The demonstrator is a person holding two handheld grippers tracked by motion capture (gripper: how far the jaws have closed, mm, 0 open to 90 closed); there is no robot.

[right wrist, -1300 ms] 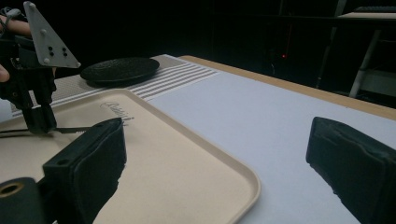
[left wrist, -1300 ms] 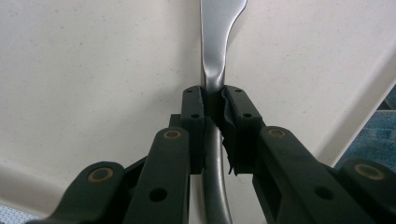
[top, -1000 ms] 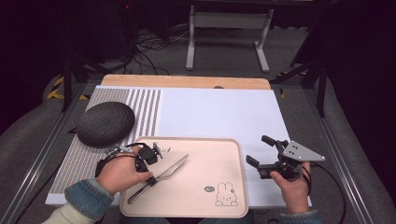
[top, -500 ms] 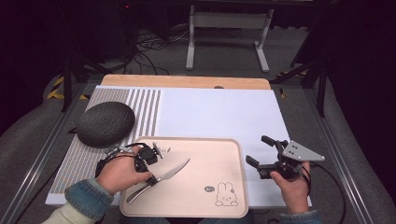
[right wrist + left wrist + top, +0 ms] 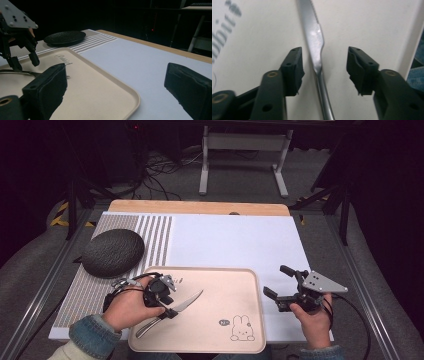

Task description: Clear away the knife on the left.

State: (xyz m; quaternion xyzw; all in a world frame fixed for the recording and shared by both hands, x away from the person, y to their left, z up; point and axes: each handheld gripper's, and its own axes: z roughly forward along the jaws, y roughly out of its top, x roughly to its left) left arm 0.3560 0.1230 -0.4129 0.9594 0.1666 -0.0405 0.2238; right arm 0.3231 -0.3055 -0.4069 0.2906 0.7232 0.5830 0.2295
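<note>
A steel table knife (image 5: 186, 301) lies slantwise on the beige tray (image 5: 210, 270), blade toward the far right. My left gripper (image 5: 167, 304) stands over the place where blade meets handle. In the left gripper view its jaws straddle the knife (image 5: 315, 37) with a gap on each side, so the left gripper (image 5: 324, 50) is open and not clamped. My right gripper (image 5: 278, 281) rests open on the white mat just right of the tray, nothing between its jaws. From the right gripper view (image 5: 117, 68) the left gripper (image 5: 25, 63) shows at the far left above the knife (image 5: 15, 72).
A dark grey oval dome (image 5: 112, 252) sits on the striped part of the mat, behind and left of the tray. A rabbit drawing (image 5: 242, 327) marks the tray's near right corner. White mat (image 5: 230, 240) stretches behind the tray to the wooden table edge (image 5: 200, 207).
Hardly anything: the left gripper has shifted very slightly over the knife and the blade shows a little broader. The right gripper has held still.
</note>
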